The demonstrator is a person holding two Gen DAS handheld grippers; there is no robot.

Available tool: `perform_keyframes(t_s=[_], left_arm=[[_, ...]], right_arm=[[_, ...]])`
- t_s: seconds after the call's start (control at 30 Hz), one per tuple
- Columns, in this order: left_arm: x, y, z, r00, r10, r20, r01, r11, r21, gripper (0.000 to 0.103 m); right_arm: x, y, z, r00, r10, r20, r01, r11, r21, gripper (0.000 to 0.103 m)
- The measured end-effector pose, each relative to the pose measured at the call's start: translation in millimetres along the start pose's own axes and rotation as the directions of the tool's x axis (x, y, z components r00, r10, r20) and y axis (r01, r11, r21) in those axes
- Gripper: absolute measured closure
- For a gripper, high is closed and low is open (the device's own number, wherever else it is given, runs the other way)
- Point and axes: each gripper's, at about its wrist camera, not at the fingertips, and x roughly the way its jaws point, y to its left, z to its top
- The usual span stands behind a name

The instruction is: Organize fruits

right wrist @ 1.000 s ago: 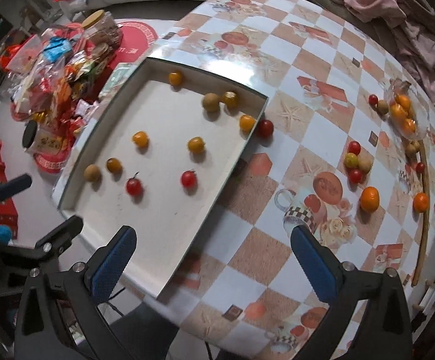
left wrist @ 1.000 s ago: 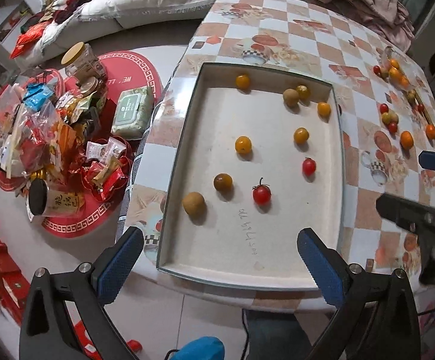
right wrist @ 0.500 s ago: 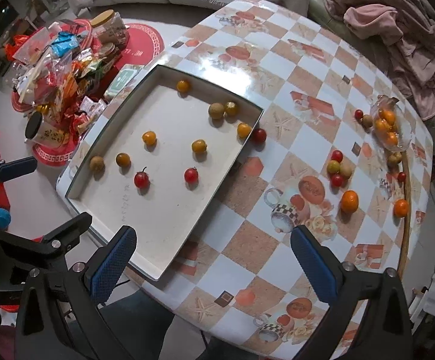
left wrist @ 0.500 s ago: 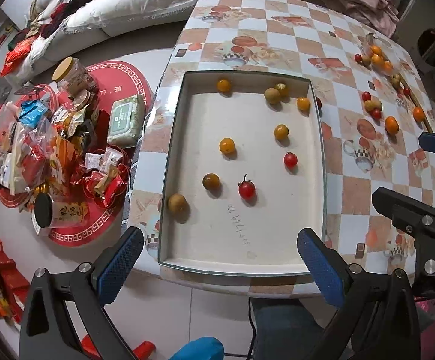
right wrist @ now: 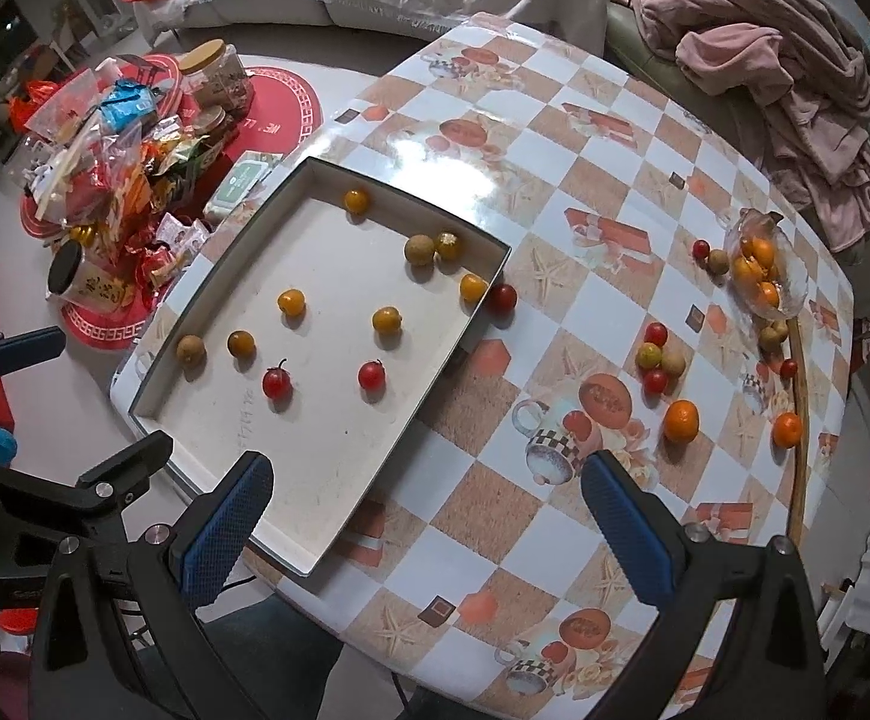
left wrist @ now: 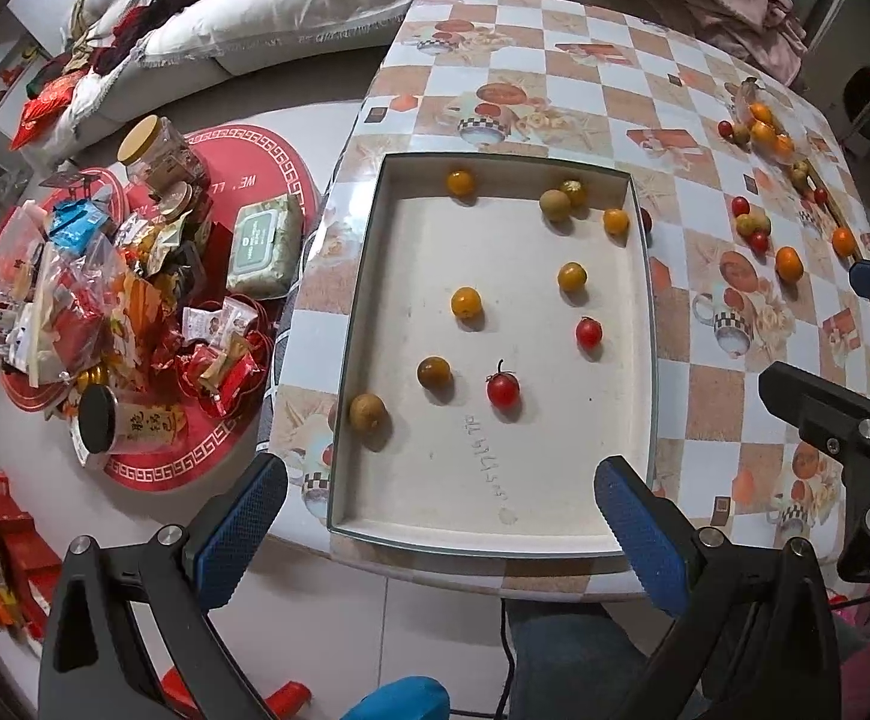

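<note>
1. The left gripper (left wrist: 441,516) hangs above the near edge of the table (left wrist: 699,396), its blue-padded fingers spread wide with nothing between them.
2. The right gripper (right wrist: 426,519) is likewise high over the table's near side, jaws wide apart and empty.
3. A shallow white tray (left wrist: 642,252) lies flat on the checked tablecloth, close to the table's left edge. Inside it, fruits sit scattered and apart: a stemmed red tomato (left wrist: 502,390), a second red tomato (left wrist: 588,332), several orange and yellow ones such as the one near the middle (left wrist: 465,302), and a brown round fruit (left wrist: 367,411) against the left wall.
4. One red tomato (right wrist: 502,298) rests on the cloth just outside the tray, touching or nearly touching its right wall.
5. Further right, loose fruits lie on the cloth: a small cluster of red, green and tan ones (right wrist: 658,357), then two oranges (right wrist: 681,420) well apart from each other.
6. A clear glass bowl (right wrist: 795,291) at the far right holds more orange fruits, with a few small fruits around it.
7. Nothing stands between the grippers and the tray or the loose fruits.
8. Left of the table, a lower red surface is crowded with snack packets (left wrist: 75,294), jars and a pack of wipes (left wrist: 264,252).
9. A pink blanket (right wrist: 795,60) is heaped beyond the far corner.
</note>
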Motion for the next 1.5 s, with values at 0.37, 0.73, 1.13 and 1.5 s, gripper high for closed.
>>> perform_keyframes(t_s=[0.37, 0.73, 1.13, 1.5], left_arm=[[-0.7, -1.3, 0.2, 1.000, 0.000, -0.001, 0.000, 1.000, -0.003, 0.000], [-2.6, -0.8, 1.5, 1.000, -0.005, 0.001, 0.005, 1.000, 0.004, 0.000], [2.0, -2.9, 0.6, 1.000, -0.001, -0.008, 0.001, 1.000, 0.020, 0.000], [3.0, 0.1, 1.4, 1.000, 0.004, 0.003, -0.004, 1.000, 0.031, 0.000]], right_arm=[[-2.0, -1.5, -0.4, 1.000, 0.000, 0.006, 0.000, 1.000, 0.002, 0.000], [-1.4, -0.3, -0.7, 1.000, 0.000, 0.003, 0.000, 1.000, 0.002, 0.000], [-0.3, 3.1, -3.8, 1.000, 0.000, -0.002, 0.000, 1.000, 0.003, 0.000], [-0.1, 2.3, -3.9, 1.000, 0.003, -0.004, -0.003, 1.000, 0.004, 0.000]])
